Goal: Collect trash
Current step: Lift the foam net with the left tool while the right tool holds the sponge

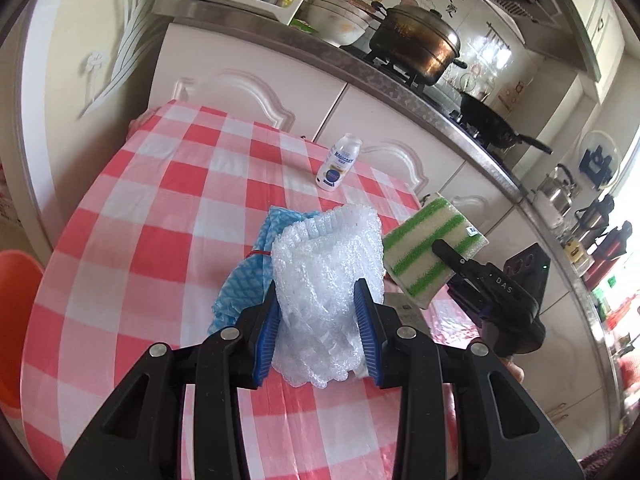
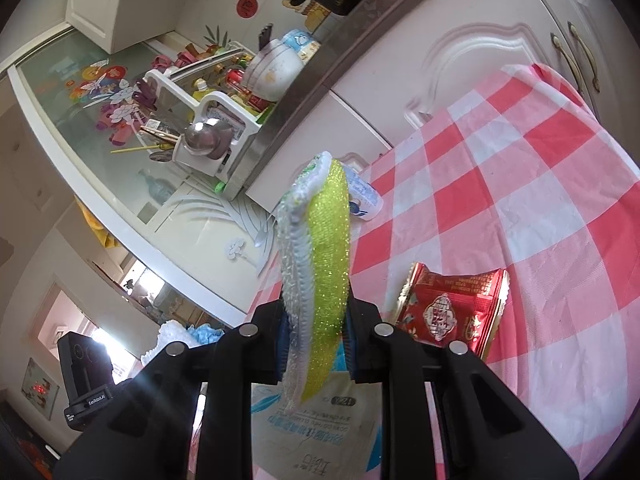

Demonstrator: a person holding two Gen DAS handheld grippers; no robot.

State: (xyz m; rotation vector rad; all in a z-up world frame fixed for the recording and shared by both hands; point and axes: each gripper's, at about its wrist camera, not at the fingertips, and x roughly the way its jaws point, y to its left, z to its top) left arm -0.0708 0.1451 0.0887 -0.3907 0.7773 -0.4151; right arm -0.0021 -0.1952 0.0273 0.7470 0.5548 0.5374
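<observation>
- The left gripper (image 1: 320,322) sits at the lower centre of the left wrist view, its blue pads pressed into both sides of a crumpled wad of bubble wrap (image 1: 328,280), so it is clamped on that wad.
- A blue patterned cloth (image 1: 252,264) lies just behind and left of the wad, touching it, on the red-and-white checked tablecloth (image 1: 160,200).
- The right gripper (image 1: 456,258) enters from the right of that frame, grasping a green-and-white striped sponge (image 1: 432,248) by one edge; the sponge is held beside the bubble wrap, right of centre.
- In the right wrist view the same sponge (image 2: 320,264) stands edge-on at centre frame, pinched between the jaws of the right gripper (image 2: 316,344).
- A small white bottle (image 1: 338,162) stands upright above centre, well beyond the wad; its label reads "MAGICOAT".
- A red foil snack packet (image 2: 452,312) lies just right of the right gripper, its print too small to read.
- A pale packet with blue Chinese print (image 2: 316,432) lies beneath that gripper.
- "DAS" is printed on the right gripper's body.
</observation>
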